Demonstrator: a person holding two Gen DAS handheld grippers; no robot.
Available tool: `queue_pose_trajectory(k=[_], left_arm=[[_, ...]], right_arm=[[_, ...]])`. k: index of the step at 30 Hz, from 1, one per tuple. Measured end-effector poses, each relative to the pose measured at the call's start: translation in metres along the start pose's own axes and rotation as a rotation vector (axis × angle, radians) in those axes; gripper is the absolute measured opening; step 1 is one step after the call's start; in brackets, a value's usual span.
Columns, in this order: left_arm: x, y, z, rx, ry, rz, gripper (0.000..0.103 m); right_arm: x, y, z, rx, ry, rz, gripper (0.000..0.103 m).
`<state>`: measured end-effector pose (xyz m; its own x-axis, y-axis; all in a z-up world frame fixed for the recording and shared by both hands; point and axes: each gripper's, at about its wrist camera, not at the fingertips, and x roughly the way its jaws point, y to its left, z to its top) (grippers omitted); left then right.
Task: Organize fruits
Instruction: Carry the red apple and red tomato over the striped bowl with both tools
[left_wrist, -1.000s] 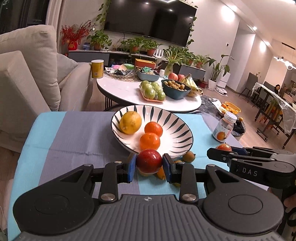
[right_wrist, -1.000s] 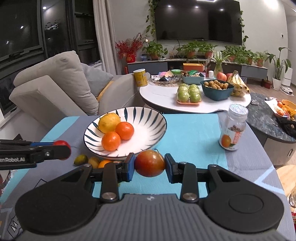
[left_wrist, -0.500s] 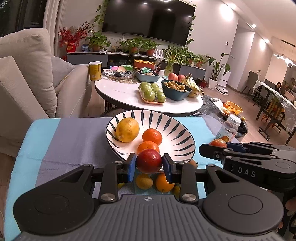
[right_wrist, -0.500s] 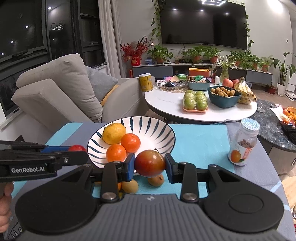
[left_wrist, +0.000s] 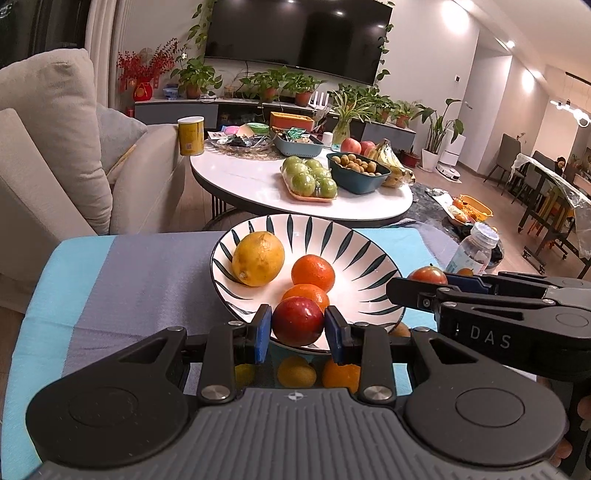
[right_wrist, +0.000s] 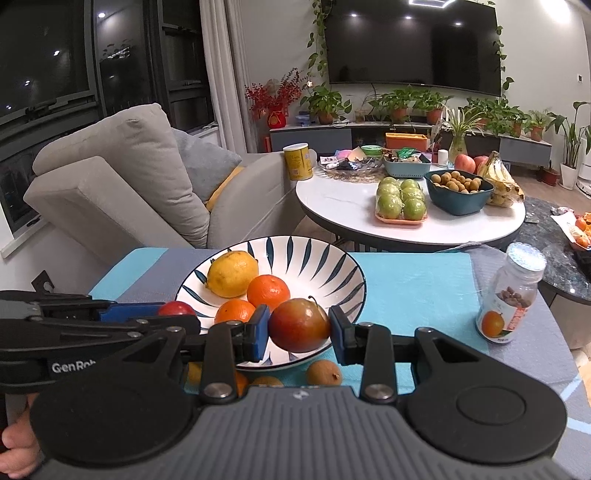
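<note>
Two tongs read "DAS" (left_wrist: 489, 338) and "GenRob" (right_wrist: 74, 367).

Right claw (right_wrist: 298, 332) clamps brownish-red fruit (right_wrist: 299, 325) over striped bowl (right_wrist: 332, 266).

in my view the lemon (right_wrist: 232, 273) and two oranges (right_wrist: 267, 293) sit in the bowl (right_wrist: 332, 266), jar (right_wrist: 511, 297) off to its right, round table (right_wrist: 351, 206) behind.

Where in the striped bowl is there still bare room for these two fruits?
The striped bowl is bare across its right half, from the two oranges to the right rim. Its left side is crowded: lemon and oranges sit close together. The cloth between bowl and jar is also free. Small fruits clutter the near rim.
</note>
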<state>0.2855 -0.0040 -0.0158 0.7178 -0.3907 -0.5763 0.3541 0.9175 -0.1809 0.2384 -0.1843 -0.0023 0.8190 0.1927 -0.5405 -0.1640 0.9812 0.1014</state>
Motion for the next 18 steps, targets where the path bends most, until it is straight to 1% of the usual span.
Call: queue_pose_trajectory(k=[5,18], left_arm=[[0.009,0.003,-0.001,-0.005,0.017,-0.001,0.029],[0.017,0.005,-0.003,-0.004,0.010,-0.003,0.030]], right_arm=[[0.007,0.001,0.000,-0.006,0.009,0.006,0.077],[0.023,-0.001,-0.005,0.012,0.043,0.016,0.077]])
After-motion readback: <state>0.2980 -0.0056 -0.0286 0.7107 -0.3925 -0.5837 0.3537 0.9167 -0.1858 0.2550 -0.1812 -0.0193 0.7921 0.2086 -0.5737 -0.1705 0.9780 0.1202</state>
